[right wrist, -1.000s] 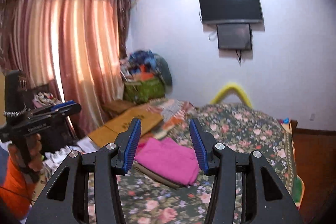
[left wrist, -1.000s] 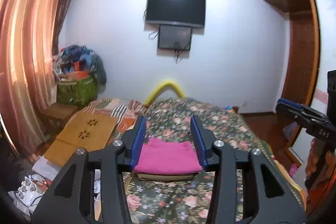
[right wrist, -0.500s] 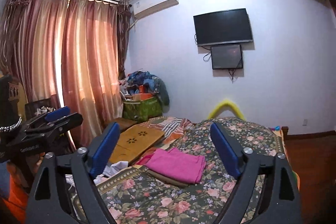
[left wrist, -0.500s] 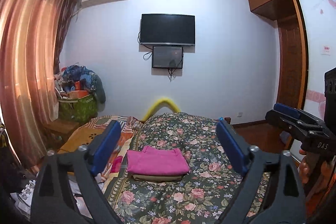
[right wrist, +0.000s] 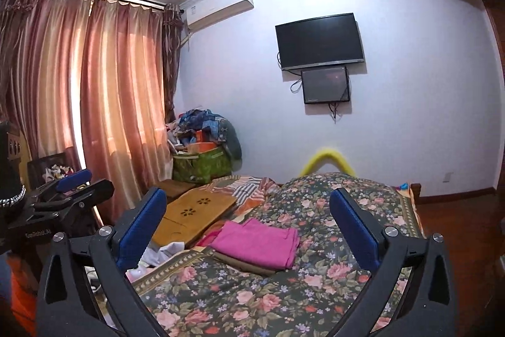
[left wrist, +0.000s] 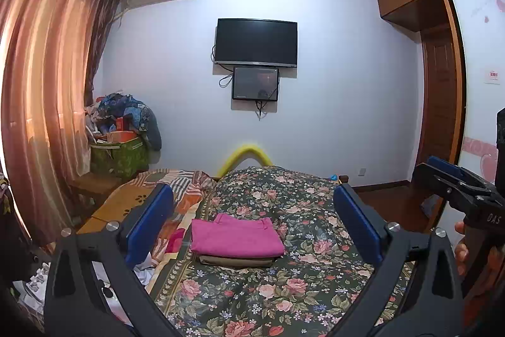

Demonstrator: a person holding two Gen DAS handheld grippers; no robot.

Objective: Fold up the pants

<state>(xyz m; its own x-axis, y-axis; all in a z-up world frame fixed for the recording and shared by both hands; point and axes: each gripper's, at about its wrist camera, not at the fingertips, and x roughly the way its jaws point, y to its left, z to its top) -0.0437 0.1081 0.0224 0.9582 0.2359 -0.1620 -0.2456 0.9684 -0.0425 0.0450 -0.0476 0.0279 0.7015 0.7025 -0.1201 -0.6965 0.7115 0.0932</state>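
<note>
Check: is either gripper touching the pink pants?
Apart. In both wrist views, the left gripper and right gripper are open, well back from the pink pants.

Bare floral bedspread (left wrist: 315, 248) lies open right of the folded pink pants (left wrist: 236, 237); a wooden board (right wrist: 195, 215) and loose clothes (right wrist: 164, 251) crowd their left.
</note>
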